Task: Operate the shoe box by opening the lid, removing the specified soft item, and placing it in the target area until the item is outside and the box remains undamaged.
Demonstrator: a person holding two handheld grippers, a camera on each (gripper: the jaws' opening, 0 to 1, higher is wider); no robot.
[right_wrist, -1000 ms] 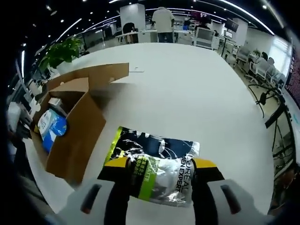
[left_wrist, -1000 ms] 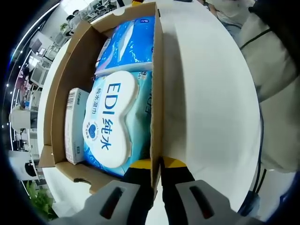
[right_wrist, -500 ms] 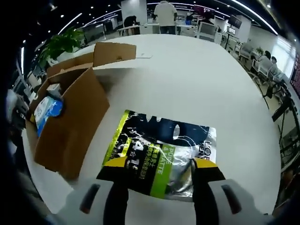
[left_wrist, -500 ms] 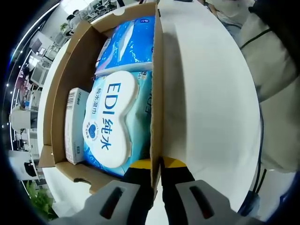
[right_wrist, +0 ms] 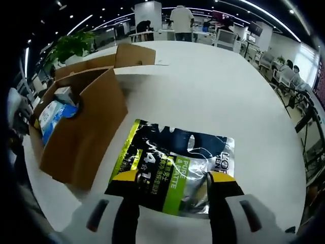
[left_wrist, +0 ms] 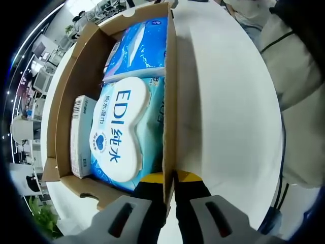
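Drew back a little from the foil pouch [right_wrist: 172, 170], jaws of the right gripper [right_wrist: 171, 179] spread wide and apart from it, pouch lying flat on the white table [right_wrist: 213, 101] beside the shoe box [right_wrist: 81, 127]; looked like placement done. Kept the left gripper [left_wrist: 170, 179] pinched on the box wall, lid open

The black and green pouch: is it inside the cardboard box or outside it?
Outside. The pouch lies flat on the white table, beside the open cardboard box, between the open jaws of the right gripper.
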